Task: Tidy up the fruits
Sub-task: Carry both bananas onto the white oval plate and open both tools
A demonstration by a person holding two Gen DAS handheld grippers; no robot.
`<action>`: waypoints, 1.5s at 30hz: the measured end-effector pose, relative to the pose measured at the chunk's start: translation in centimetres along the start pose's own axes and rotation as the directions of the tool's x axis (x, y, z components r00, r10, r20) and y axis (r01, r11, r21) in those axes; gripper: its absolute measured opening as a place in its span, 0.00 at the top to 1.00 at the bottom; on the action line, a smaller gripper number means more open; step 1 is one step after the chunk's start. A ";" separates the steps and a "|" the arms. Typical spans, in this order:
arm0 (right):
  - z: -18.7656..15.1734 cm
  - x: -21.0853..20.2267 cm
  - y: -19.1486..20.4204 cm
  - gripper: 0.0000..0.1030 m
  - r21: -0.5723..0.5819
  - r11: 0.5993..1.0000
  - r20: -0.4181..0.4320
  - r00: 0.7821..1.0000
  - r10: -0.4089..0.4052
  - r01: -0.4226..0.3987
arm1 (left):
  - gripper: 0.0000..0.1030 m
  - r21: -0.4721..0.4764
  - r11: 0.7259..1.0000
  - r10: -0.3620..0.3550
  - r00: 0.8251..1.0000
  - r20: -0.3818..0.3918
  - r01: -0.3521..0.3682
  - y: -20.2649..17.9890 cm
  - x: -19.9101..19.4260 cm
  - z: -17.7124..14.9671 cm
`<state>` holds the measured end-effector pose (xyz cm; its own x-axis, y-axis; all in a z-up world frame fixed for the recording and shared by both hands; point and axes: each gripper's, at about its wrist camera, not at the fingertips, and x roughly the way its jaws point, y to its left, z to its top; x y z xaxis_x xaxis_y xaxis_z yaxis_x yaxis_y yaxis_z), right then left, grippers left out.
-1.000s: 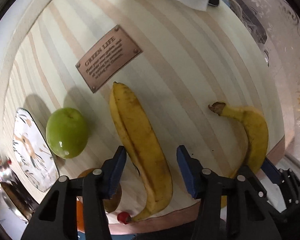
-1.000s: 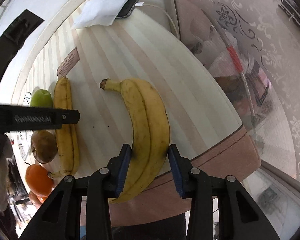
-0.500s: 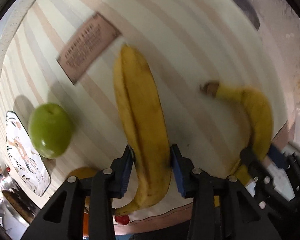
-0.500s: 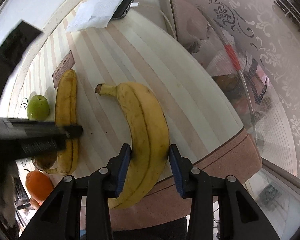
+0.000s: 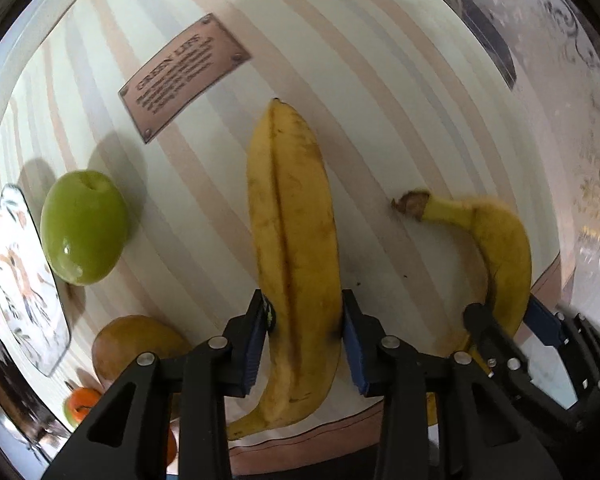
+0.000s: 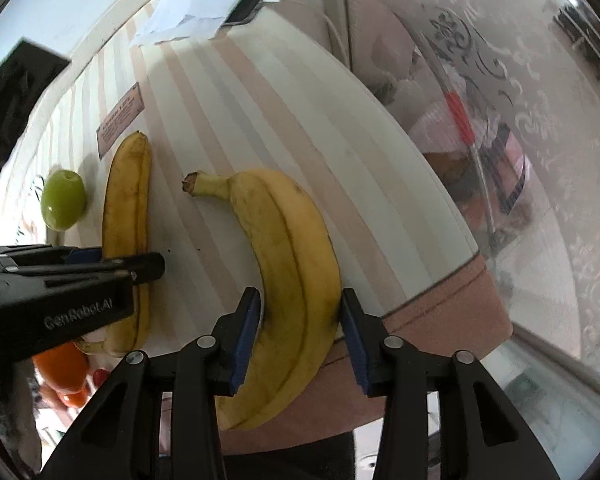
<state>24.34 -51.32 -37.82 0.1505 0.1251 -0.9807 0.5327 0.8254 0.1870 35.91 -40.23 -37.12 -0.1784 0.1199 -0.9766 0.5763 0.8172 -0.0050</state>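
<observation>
Two yellow bananas lie on a striped mat [image 5: 380, 100]. My left gripper [image 5: 304, 332] points down over the straighter banana [image 5: 288, 216]; its jaws are closing and both blue pads press the banana's sides near the stem end. My right gripper [image 6: 298, 320] straddles the curved banana [image 6: 288, 232]; its jaws are opening, and a thin gap shows between each pad and the peel. The right wrist view shows the left gripper [image 6: 116, 260] on its banana [image 6: 126, 200]. The left wrist view shows the right gripper [image 5: 508, 320] around the curved banana [image 5: 504, 248].
A green apple [image 5: 84, 228] sits left of the bananas, with a brown fruit [image 5: 136, 344] and an orange [image 5: 80, 404] nearer me. A patterned plate [image 5: 24, 292] is far left. A brown label [image 5: 184, 76], paper [image 6: 196, 12] and a phone [image 6: 252, 0] lie farther back. The mat's brown edge [image 6: 440, 308] runs under the curved banana.
My left gripper's jaws came together from wide apart onto the straighter banana. My right gripper's pads, tight on the curved banana before, have parted a little.
</observation>
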 end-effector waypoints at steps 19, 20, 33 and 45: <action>2.2 -8.8 1.8 0.62 -0.057 0.984 0.095 0.980 0.176 -0.171 | 0.70 -0.076 0.984 -0.142 0.961 0.237 0.164 7.2 -12.1 -6.7; 2.6 -9.6 2.4 0.62 -0.072 0.980 0.099 0.976 0.193 -0.186 | 0.70 -0.089 0.980 -0.153 0.955 0.254 0.181 8.2 -13.4 -7.2; 4.4 -11.7 19.0 0.62 -0.293 0.903 0.024 0.941 0.337 -0.316 | 0.70 -0.360 0.896 -0.117 0.921 0.371 0.259 24.6 -19.9 -13.5; 7.7 -1.2 31.6 0.62 -0.227 0.947 -0.062 0.974 0.217 -0.225 | 0.70 -0.631 0.670 -0.270 0.920 0.283 0.391 38.2 -8.7 -13.7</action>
<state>47.39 -29.68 -30.30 0.2107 0.3350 -0.9183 0.2817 0.8788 0.3852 48.57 -2.39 -25.89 -0.0939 -0.2700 -0.9583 -0.1870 0.9502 -0.2494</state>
